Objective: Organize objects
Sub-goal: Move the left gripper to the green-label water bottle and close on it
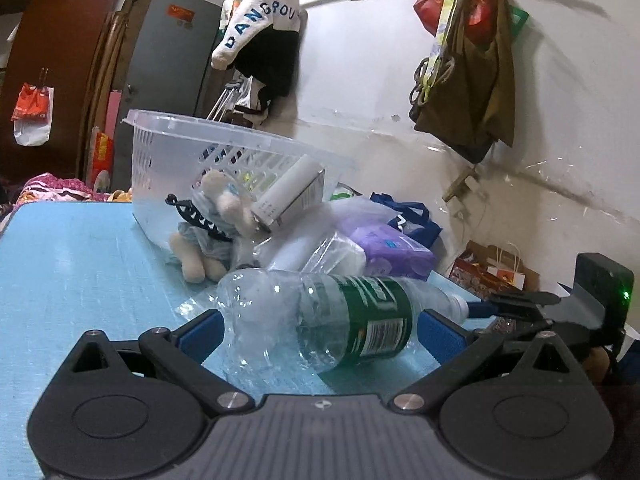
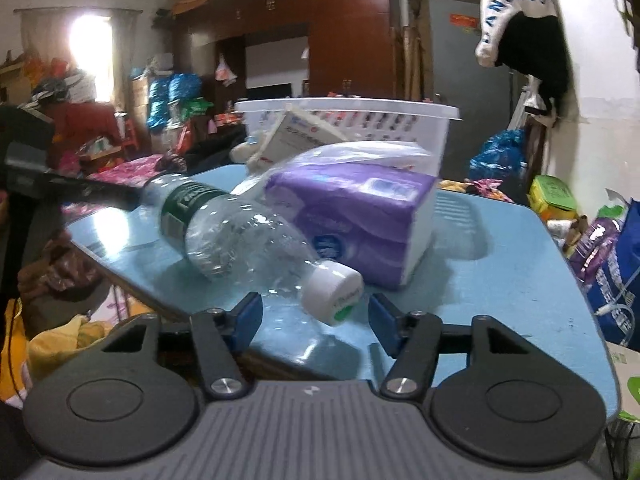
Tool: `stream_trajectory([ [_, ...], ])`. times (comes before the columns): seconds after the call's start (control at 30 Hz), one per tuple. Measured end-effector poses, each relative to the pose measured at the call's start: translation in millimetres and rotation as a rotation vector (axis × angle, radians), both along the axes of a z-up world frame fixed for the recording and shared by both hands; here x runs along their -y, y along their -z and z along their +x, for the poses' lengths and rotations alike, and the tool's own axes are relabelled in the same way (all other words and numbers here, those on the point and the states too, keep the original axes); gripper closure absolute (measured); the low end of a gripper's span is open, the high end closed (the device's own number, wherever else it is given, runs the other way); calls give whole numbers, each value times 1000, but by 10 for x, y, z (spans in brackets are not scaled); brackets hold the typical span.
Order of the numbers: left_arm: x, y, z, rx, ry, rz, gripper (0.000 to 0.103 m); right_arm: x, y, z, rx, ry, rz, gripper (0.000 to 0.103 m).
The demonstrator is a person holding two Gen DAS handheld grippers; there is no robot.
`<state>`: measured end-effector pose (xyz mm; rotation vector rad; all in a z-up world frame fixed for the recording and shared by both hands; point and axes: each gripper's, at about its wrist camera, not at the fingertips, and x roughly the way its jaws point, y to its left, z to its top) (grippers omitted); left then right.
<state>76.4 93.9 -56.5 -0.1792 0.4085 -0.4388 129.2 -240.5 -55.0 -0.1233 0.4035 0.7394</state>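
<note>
1. the empty plastic bottle (image 1: 320, 316) is lying on the blue table (image 1: 80, 272), near its edge.
2. we are judging it light, thin-walled, crushable and slippery.
3. left tongs (image 1: 320, 330) are straddling its middle, released; right tongs (image 2: 314, 318) are flanking the cap (image 2: 334, 292), not yet clenched.

Clear bottle (image 1: 320, 320) with dark green label, white cap (image 2: 332, 292). Purple tissue pack (image 2: 356, 220). Light blue table (image 1: 80, 272). Translucent white lattice basket (image 1: 192, 152). Beige plush toy (image 1: 216, 220).
</note>
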Motion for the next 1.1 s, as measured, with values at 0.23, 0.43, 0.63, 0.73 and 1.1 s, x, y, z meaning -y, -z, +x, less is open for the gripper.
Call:
stream_trajectory([
  [0.23, 26, 63, 2, -23, 11, 0, 0, 3, 29, 6, -12, 36, -15, 44],
  [0.43, 87, 62, -9, -20, 18, 40, 1, -113, -20, -61, 74, 15, -78, 49],
  [0.63, 67, 70, 9, -17, 4, 47, 4, -78, -18, -7, 77, -22, -80, 48],
  [0.73, 57, 65, 4, -14, -4, 53, 7, -53, -41, 17, 68, -35, -57, 47],
  [1.1, 114, 100, 46, -6, -16, 85, 7, -72, -74, 13, 72, -50, -35, 32],
])
